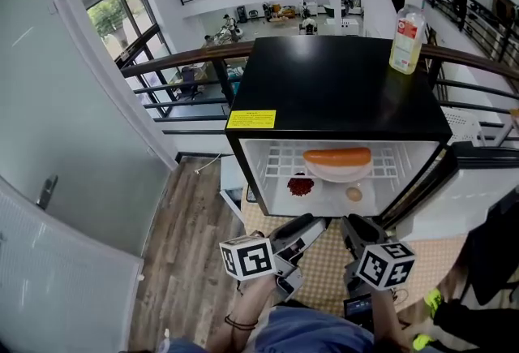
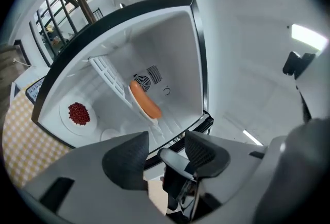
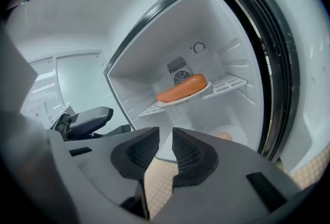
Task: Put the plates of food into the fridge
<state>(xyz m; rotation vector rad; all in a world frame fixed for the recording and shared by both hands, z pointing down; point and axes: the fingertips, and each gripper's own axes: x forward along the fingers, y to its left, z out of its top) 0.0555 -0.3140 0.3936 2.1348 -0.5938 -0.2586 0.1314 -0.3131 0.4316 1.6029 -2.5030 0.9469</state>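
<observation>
The small black fridge [image 1: 340, 92] stands open. On its wire shelf lies a white plate with an orange sausage [image 1: 337, 157] [image 2: 144, 99] [image 3: 181, 89]. On the floor of the fridge sit a plate of red beans [image 1: 301, 186] [image 2: 78, 113] at the left and a small plate with a tan lump [image 1: 353, 194] [image 3: 223, 136] at the right. Both grippers hover just in front of the opening. My left gripper [image 1: 312, 227] [image 2: 166, 152] is open and empty. My right gripper [image 1: 357, 228] [image 3: 165, 138] holds nothing, its pads a narrow gap apart.
A plastic bottle [image 1: 407, 27] stands on the fridge top at the back right. The fridge door [image 1: 422, 181] hangs open to the right. A checkered mat [image 1: 324, 262] lies under the grippers. A railing runs behind the fridge, and a wall is at the left.
</observation>
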